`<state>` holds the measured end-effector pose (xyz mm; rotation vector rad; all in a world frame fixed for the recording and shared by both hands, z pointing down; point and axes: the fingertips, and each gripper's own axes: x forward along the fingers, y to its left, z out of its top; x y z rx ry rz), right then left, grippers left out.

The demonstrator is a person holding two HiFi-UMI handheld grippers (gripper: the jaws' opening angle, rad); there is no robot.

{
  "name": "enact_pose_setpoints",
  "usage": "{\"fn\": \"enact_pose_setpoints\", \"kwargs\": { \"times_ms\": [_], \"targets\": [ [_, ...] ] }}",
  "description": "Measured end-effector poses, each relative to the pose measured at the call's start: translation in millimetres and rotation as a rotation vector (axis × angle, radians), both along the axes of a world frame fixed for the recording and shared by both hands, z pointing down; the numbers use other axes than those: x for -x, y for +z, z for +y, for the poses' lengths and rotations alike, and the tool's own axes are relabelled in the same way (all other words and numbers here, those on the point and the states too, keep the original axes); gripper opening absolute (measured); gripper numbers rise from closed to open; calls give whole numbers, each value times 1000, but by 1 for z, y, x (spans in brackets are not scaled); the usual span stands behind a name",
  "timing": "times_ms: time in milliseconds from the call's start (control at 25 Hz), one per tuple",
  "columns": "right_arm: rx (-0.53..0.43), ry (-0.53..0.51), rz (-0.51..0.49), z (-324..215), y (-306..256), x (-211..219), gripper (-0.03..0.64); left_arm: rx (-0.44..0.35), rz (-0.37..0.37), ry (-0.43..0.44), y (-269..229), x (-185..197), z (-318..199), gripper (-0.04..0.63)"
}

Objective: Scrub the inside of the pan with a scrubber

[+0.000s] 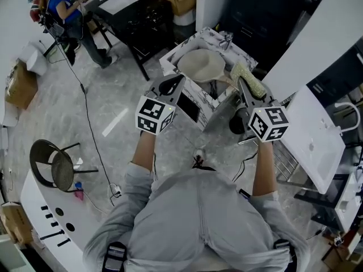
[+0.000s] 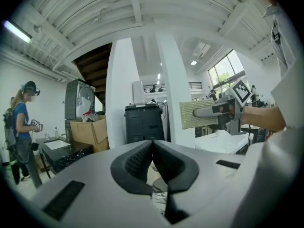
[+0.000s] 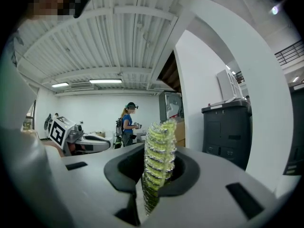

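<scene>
A round beige pan (image 1: 201,65) lies in a marble-patterned sink unit (image 1: 170,58) ahead of me in the head view. My right gripper (image 1: 245,89) is shut on a yellow-green mesh scrubber (image 1: 249,79), held in the air to the right of the pan. In the right gripper view the scrubber (image 3: 159,156) stands upright, pinched between the jaws. From the left gripper view it shows as a flat pad (image 2: 197,114). My left gripper (image 1: 170,85) hovers at the pan's near left, and its jaws (image 2: 152,144) meet with nothing between them.
A person in a blue shirt (image 1: 62,7) stands by a black table (image 1: 133,16) at the back left. A round chair (image 1: 57,163) is on the floor at left. A white panel (image 1: 315,135) leans at right. A black bin (image 2: 143,122) and a cardboard box (image 2: 88,132) stand beyond.
</scene>
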<state>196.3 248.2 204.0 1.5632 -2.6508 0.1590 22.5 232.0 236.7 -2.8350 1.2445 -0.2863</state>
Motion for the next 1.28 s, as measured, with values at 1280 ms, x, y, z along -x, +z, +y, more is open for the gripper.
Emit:
{"fn": "enact_pose_setpoints", "kwargs": {
  "times_ms": [1280],
  "targets": [
    [93,-47,62,-202,60,-18,83,59,-14,-101,41,-22,-183,23]
  ]
}}
